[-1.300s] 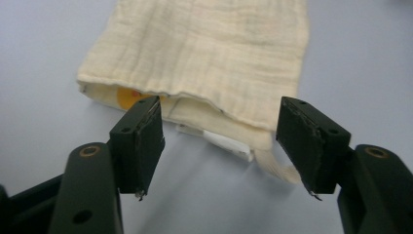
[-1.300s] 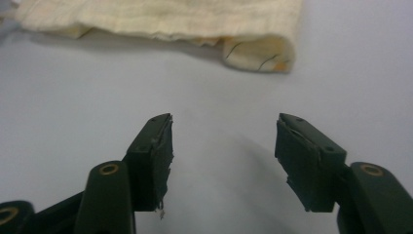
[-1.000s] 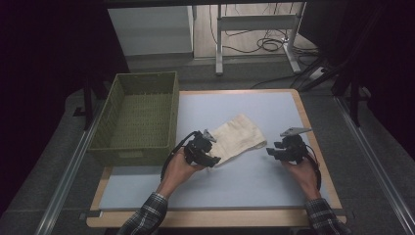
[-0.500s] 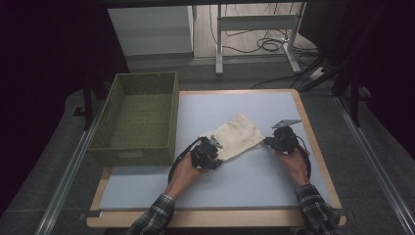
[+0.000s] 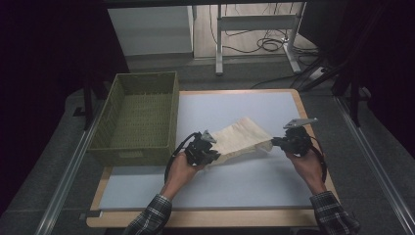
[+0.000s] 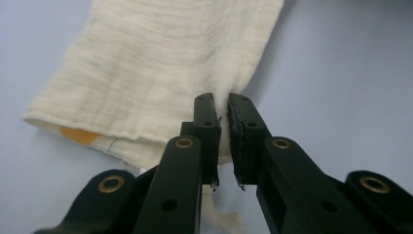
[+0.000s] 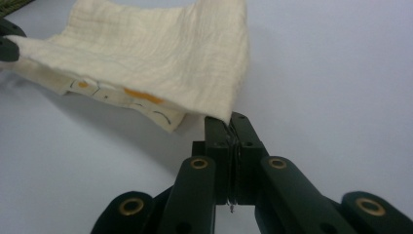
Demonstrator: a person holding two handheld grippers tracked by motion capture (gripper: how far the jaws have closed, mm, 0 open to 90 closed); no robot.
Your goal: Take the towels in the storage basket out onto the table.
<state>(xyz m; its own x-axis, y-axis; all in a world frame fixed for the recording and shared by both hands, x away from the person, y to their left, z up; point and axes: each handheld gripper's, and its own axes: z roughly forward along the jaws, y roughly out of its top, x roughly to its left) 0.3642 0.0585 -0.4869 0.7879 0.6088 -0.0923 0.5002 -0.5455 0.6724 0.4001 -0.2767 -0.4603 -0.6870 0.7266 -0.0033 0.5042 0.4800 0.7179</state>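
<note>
Gripping one cream cloth (image 5: 243,136), left claw (image 5: 211,146) and right claw (image 5: 275,142) clamped on opposite corners, one green basket (image 5: 139,117) beside.

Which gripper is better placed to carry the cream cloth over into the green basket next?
Left, probably. Both grippers are shut on the cloth, but the left gripper sits right beside the basket, while the right gripper holds the corner on the far side, away from it.

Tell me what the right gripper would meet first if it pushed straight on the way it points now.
The cream cloth itself: the right gripper is already shut on its corner, and the cloth stretches ahead of the jaws. Farther along that line, probably the left gripper on the cloth's other end.
</note>
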